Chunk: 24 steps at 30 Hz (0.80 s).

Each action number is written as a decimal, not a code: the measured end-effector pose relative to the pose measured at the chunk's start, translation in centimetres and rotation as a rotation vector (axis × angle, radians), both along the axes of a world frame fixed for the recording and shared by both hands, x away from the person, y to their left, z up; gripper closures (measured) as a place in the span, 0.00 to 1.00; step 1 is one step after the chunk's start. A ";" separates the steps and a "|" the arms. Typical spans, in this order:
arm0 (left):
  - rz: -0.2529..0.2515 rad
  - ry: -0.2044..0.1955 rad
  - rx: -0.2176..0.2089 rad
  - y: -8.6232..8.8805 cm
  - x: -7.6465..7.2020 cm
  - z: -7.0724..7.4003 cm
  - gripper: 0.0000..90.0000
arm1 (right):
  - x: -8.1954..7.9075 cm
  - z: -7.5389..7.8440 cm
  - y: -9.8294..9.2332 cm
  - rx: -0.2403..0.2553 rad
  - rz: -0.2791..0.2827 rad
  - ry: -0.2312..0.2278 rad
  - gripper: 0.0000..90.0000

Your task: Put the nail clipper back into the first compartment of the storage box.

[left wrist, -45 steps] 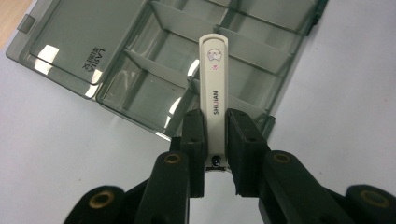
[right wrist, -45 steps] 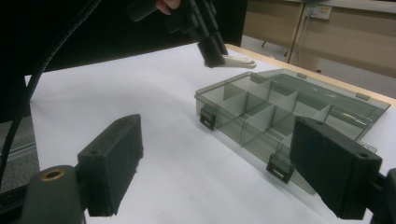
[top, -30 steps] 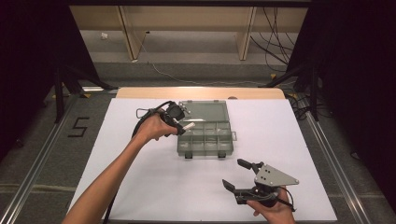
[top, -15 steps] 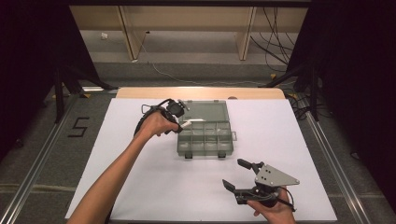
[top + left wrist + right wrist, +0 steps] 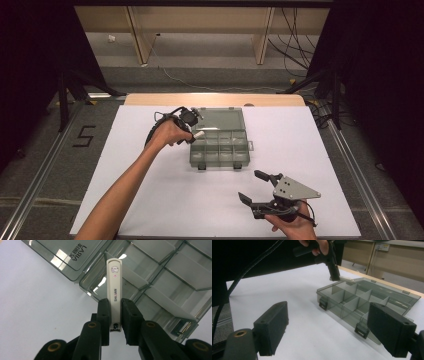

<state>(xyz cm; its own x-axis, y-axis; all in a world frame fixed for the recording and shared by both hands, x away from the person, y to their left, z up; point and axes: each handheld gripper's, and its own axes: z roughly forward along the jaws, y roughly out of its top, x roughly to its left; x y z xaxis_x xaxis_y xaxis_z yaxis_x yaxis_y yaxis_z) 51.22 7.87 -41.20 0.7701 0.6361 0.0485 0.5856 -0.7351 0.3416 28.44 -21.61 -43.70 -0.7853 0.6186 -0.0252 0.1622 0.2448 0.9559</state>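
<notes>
The left gripper has its fingers clamped on the lower end of a white nail clipper, one black pad on each long side. The clipper sticks out straight ahead of the pads, its printed face up, and its far end hangs over the corner compartment of a smoky clear plastic box. In the high view the same gripper sits at the left edge of the box, with the clipper pointing in over the back-left compartment. Whether the clipper touches the box wall cannot be told.

The box lies open on the white table. Its tray is split by clear walls into two rows of small compartments, and those that can be seen into hold nothing. The flat lid is folded back behind the tray and lies on the table; two dark latches stand at the tray's front edge. From the right gripper view, the box is seen from its front corner, with the left gripper held down at its far corner.

The right gripper rests in a hand near the table's front right, well apart from the box, with its fingers spread wide and nothing between them.
</notes>
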 end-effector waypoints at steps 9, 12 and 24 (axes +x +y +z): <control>0.001 0.012 0.016 -0.4 0.3 0.0 0.86 | 0.0 -0.1 0.1 0.004 -0.002 -0.012 0.20; 0.000 0.019 0.019 -0.7 0.4 -0.2 0.86 | -0.1 0.0 0.1 0.007 0.000 0.009 0.20; 0.039 0.033 0.025 -0.6 0.6 -0.5 0.86 | 0.0 -0.1 0.1 0.004 -0.001 -0.007 0.20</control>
<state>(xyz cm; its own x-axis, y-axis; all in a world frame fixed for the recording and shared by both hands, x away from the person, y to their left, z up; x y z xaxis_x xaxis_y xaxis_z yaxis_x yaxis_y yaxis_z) 51.79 7.23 -41.73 0.7464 0.6643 0.0396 0.6245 -0.7197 0.3033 28.48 -21.54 -43.75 -0.7847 0.6192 -0.0286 0.1555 0.2412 0.9579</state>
